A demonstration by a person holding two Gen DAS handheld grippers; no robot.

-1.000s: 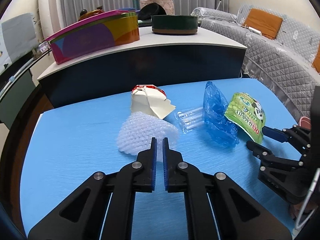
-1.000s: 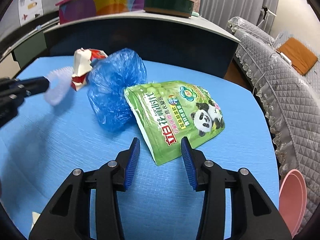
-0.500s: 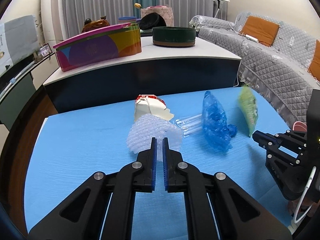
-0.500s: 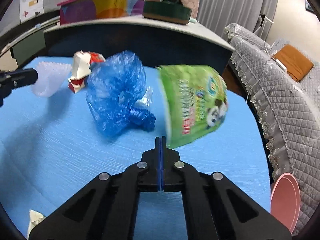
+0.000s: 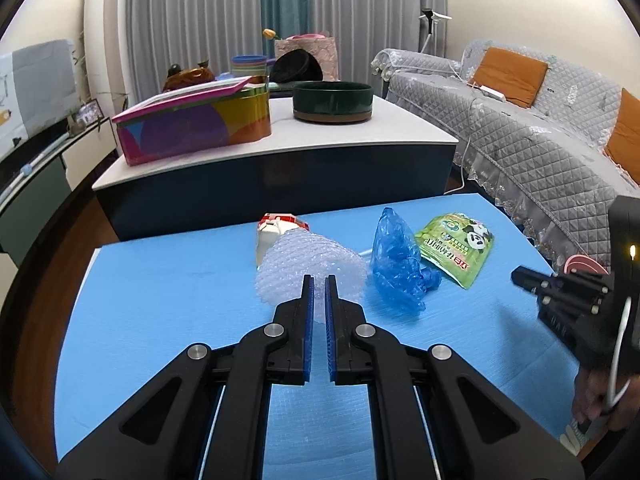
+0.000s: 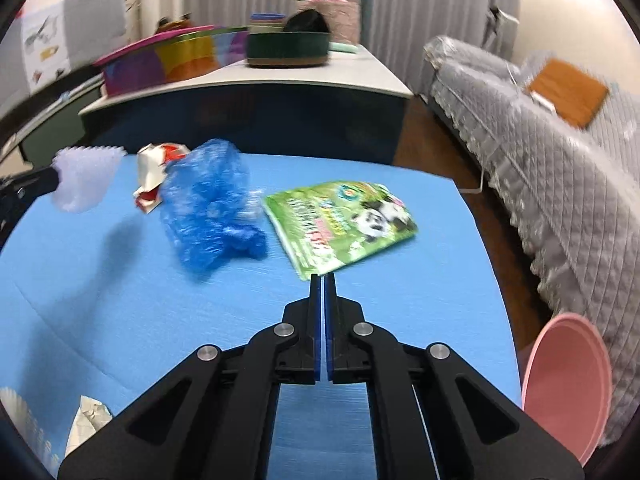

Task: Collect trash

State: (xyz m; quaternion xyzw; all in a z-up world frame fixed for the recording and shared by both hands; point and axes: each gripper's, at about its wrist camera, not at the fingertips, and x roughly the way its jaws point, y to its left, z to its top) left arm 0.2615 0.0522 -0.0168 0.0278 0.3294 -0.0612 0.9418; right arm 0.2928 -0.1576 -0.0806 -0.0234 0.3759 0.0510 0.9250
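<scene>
- Bubble wrap [image 5: 308,262]: pinched between the pressed-together fingers of the left gripper [image 5: 318,280] and held clear of the blue table [image 6: 120,300], with its shadow on the surface below.
- Right gripper [image 6: 322,278]: fingers pressed together with nothing between them. In the left wrist view the tips stood apart from the nearest trash.
- Green pouch [image 6: 340,224]: lay flat on the table, printed side up. Its near corner was just beyond the right gripper's tips.
- Blue plastic bag [image 6: 208,208]: crumpled on the table, just beside the pouch on its left.
- Carton [image 6: 150,168]: crushed, red and white, behind the blue bag and next to the bubble wrap.
- Crumpled paper [image 6: 90,416]: at the near left edge of the table.
- Pink basin [image 6: 568,380]: stood off the table's right edge, tilted toward the camera. Its contents could not be determined.
- Colourful tin [image 5: 192,128]: on the white counter [image 5: 400,128] behind the table, with the lid resting askew. Interior was hidden.
- Dark green round box [image 5: 332,102]: on the same counter, to the right of the tin. Interior was hidden.
</scene>
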